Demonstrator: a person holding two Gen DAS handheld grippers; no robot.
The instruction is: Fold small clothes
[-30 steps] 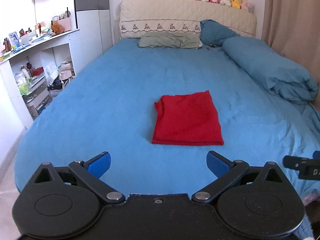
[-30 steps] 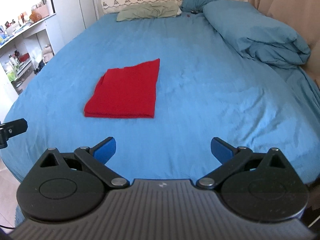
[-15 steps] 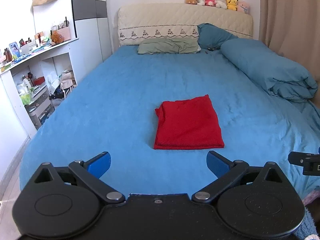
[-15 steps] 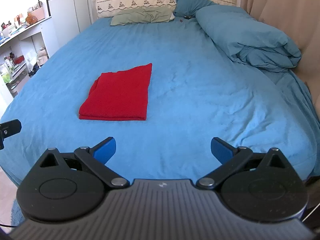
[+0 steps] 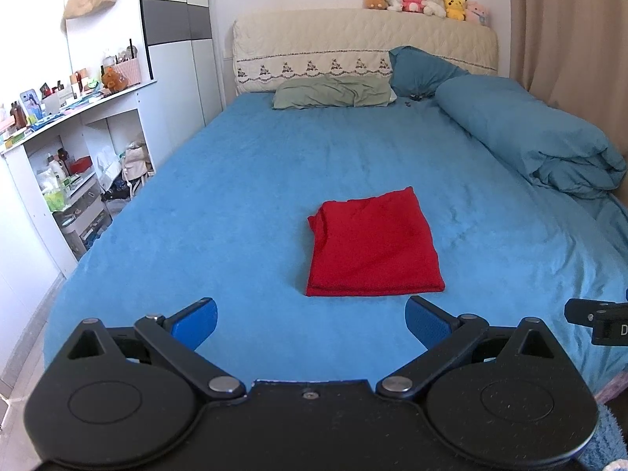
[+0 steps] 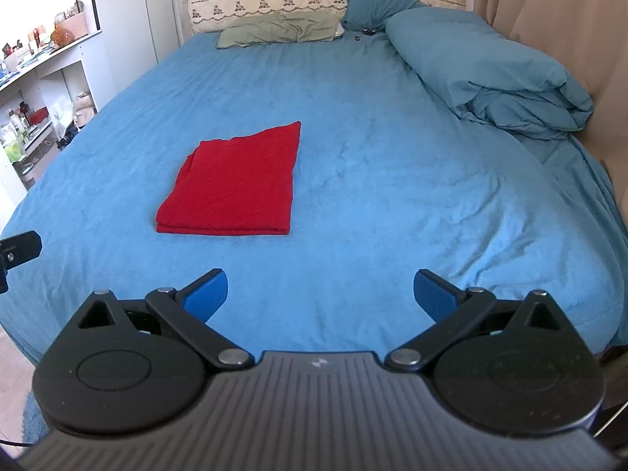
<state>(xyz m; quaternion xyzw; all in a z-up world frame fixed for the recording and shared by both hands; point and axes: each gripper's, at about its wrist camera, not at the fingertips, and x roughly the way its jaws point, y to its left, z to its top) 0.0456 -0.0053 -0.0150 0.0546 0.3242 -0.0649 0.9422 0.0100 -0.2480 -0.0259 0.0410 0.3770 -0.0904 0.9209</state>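
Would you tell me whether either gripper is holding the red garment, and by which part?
Neither: the left gripper and right gripper are open and empty; the folded red garment lies free.

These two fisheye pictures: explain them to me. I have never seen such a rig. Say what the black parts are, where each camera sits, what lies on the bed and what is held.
No robot here: a person holds one two-finger gripper in each hand. A camera on each looks forward along its blue-padded fingers. One picture comes from the left gripper, the other from the right gripper. Both are open and hold nothing. On the bed lies a folded red cloth, with a pillow and a rolled duvet further back.
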